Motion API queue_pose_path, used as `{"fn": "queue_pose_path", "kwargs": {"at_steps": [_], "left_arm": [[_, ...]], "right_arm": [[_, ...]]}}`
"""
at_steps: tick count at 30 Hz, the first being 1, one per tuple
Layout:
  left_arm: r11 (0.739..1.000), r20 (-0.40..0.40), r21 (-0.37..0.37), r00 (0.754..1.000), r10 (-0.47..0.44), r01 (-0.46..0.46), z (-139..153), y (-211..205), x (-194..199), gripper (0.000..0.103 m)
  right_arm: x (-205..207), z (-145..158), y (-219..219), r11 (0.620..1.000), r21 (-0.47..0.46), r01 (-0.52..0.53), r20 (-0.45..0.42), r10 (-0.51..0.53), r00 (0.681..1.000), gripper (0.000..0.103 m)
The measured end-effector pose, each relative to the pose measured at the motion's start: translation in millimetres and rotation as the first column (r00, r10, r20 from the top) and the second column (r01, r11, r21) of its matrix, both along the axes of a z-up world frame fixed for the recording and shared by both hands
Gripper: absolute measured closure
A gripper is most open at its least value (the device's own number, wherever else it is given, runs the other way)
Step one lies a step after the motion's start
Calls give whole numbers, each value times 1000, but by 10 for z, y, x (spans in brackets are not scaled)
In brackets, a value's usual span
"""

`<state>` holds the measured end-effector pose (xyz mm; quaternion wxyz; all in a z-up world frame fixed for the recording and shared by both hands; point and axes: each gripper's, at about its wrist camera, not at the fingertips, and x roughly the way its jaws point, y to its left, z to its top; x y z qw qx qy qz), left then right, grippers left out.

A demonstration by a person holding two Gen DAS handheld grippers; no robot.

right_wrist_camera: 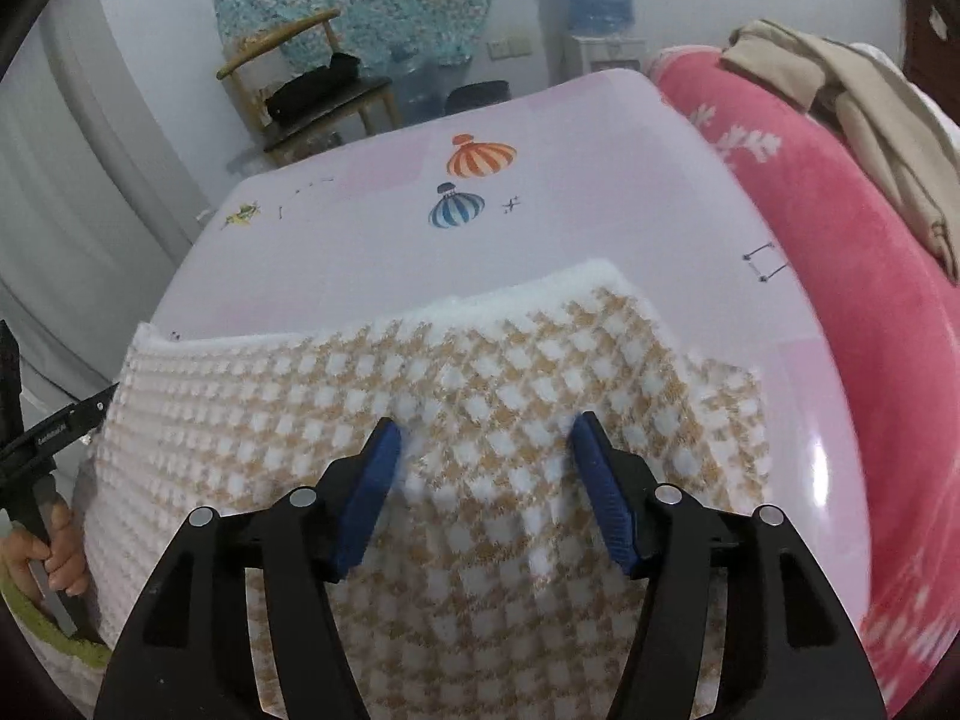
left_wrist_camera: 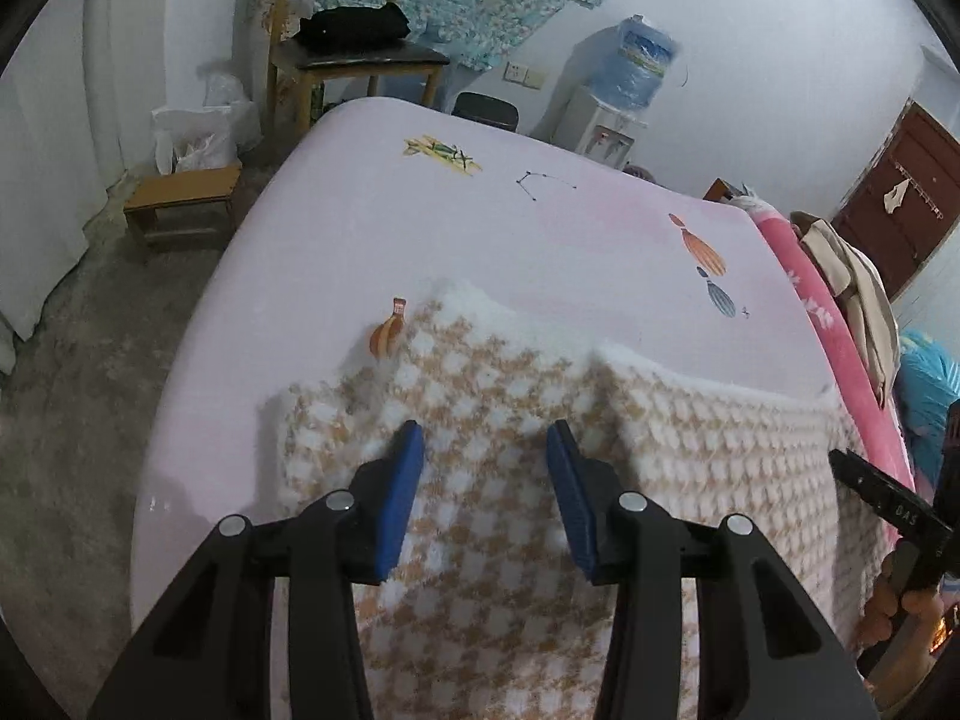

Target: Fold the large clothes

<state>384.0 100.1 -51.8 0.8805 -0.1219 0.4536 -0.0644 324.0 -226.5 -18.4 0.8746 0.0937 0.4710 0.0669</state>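
Pink bedsheet (left_wrist_camera: 540, 240) with balloon prints covers bed, fills most of both views. Tan-and-white checked fleece garment (left_wrist_camera: 510, 540) lies on near part of sheet, far edge bunched, partly folded. Red blanket (right_wrist_camera: 840, 300) along right bed edge. Left gripper (left_wrist_camera: 485, 444) above garment, fingers spread, grasping nothing. Right gripper (right_wrist_camera: 486, 438) likewise spread, empty, over garment.

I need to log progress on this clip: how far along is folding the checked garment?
Done: the tan-and-white checked fleece garment lies on the pink bedsheet, apparently folded over, with layered edges showing. In hand: nothing; the left gripper and right gripper are open above it. Left: likely further folds.
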Motion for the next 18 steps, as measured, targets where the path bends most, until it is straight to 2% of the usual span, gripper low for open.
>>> {"fn": "queue_pose_path", "kwargs": {"at_steps": [4,5,8,9,12,13,15,18], "left_arm": [[999,72,-28,997,-40,42,177,-54,-136,59],[998,76,-27,996,-56,58,182,-91,-138,56],[996,36,-17,995,-89,90,117,-292,-65,55],[995,31,-10,995,-97,97,95,-331,-61,54],[993,25,72,995,-98,96,-17,-464,-13,50],[993,24,69,995,-93,91,-2,-449,-14,50],[994,31,70,996,-82,80,91,-418,-89,50],[990,95,77,988,-123,116,299,-398,-408,51]], "right_arm": [[-97,234,56,999,24,-22,65,20,998,41],[-80,242,98,999,26,-31,64,29,998,40],[94,163,289,998,33,-61,33,60,998,36],[136,135,372,997,1,-73,37,72,997,35],[220,60,607,987,-132,-94,35,99,994,33],[221,79,622,986,-141,-89,27,94,995,33],[158,165,589,990,-122,-73,19,76,997,33],[-198,394,549,993,-85,-77,76,83,994,33]]}}
